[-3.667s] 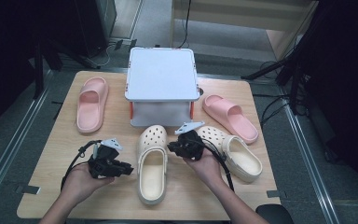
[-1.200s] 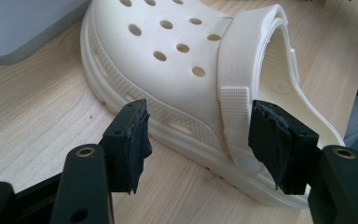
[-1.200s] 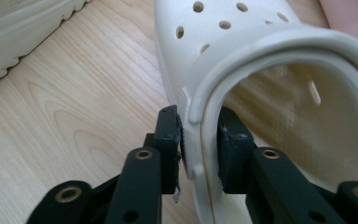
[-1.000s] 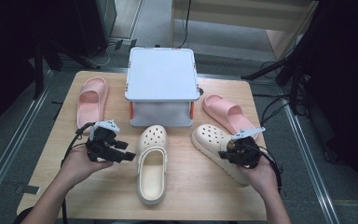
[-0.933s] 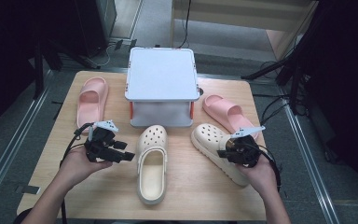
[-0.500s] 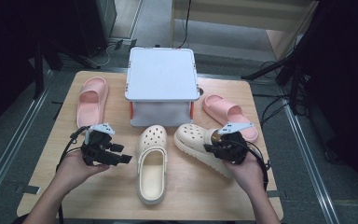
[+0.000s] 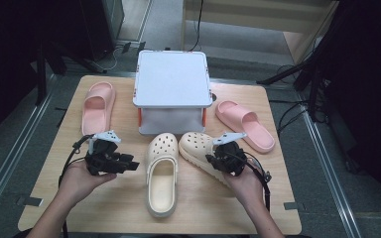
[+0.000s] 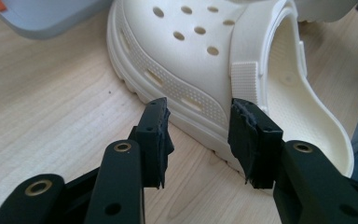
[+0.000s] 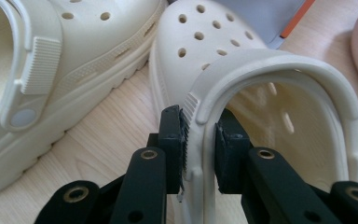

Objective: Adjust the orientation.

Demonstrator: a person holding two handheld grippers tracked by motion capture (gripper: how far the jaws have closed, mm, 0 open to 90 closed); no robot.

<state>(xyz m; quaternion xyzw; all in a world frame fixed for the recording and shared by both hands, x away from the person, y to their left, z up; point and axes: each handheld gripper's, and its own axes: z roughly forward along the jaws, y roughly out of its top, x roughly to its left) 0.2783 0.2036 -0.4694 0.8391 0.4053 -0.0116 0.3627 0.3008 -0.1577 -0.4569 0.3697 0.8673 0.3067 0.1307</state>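
Two cream clogs lie on the wooden table in front of a white box. The left clog (image 7: 161, 176) (image 8: 191, 51) (image 9: 88, 46) lies straight, toe toward the box. My left gripper (image 7: 131, 166) (image 8: 200, 135) sits just left of it, aimed at its side. Its jaws have just been closing and stand open, with nothing between them. My right gripper (image 7: 212, 159) (image 9: 200, 140) is shut on the heel strap of the right clog (image 7: 198, 148) (image 9: 205, 42). That clog lies at an angle, its toe close to the left clog's toe.
The white lidded box (image 7: 172, 79) with orange latches stands at the back centre. One pink slide (image 7: 97, 106) lies at the back left, another (image 7: 244, 124) right of the box. Bare wood stretches along the front edge (image 7: 129, 218).
My right gripper has dragged the right clog leftward until its toe sits beside the left clog. The left gripper stayed in place while its jaws narrowed.
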